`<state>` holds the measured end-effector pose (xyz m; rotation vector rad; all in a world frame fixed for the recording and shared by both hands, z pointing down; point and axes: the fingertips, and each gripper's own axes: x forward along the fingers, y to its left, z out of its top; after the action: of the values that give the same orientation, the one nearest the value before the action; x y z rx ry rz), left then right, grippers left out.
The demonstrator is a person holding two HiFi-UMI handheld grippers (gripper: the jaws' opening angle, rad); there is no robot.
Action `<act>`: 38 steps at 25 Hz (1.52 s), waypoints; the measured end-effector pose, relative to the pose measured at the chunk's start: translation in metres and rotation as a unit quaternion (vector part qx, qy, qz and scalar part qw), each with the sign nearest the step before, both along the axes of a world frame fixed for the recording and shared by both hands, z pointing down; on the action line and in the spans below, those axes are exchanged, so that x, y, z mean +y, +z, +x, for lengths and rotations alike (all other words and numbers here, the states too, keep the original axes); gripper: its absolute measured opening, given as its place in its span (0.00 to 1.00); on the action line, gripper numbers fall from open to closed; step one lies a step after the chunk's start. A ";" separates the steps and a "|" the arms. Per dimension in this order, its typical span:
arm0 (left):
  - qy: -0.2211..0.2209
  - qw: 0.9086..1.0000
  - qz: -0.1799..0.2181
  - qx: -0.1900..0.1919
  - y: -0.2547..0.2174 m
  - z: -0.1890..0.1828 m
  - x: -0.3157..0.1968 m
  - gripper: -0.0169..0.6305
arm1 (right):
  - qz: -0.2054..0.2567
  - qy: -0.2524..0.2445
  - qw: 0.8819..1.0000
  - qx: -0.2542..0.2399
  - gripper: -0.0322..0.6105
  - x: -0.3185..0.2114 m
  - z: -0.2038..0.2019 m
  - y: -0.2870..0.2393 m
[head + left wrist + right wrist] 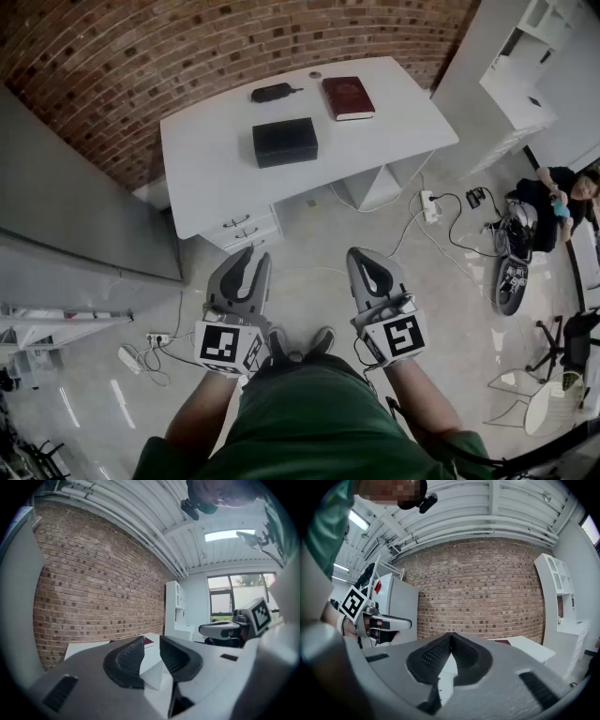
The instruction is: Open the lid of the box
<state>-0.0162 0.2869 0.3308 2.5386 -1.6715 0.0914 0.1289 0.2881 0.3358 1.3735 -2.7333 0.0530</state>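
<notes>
Closest in is the person's green shirt, with both tools held low just past it. The left tool has its jaws slightly apart and empty. The right tool is fully closed on nothing. So nothing's started: the black box sits well ahead of both on the tabletop, lid down. Bare floor lies between them, with a power strip ahead-right of the right tool. There's free tabletop around the box and a book beyond it.
</notes>
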 end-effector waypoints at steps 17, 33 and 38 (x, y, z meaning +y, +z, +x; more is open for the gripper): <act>0.052 0.997 0.026 -0.041 0.000 -0.072 -0.019 0.17 | 0.025 0.070 0.996 0.041 0.07 -0.031 -0.047 -0.010; 0.068 0.995 0.037 -0.065 0.024 -0.105 -0.083 0.17 | 0.008 0.088 0.995 0.050 0.06 -0.086 -0.071 0.004; 0.042 0.994 0.039 -0.091 0.028 -0.095 -0.119 0.17 | 0.001 0.059 0.998 0.025 0.06 -0.138 -0.067 0.013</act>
<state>-0.1115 0.1682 0.3586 2.7335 -1.6579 0.2767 0.0617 0.1502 0.3483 1.5140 -2.6115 0.0229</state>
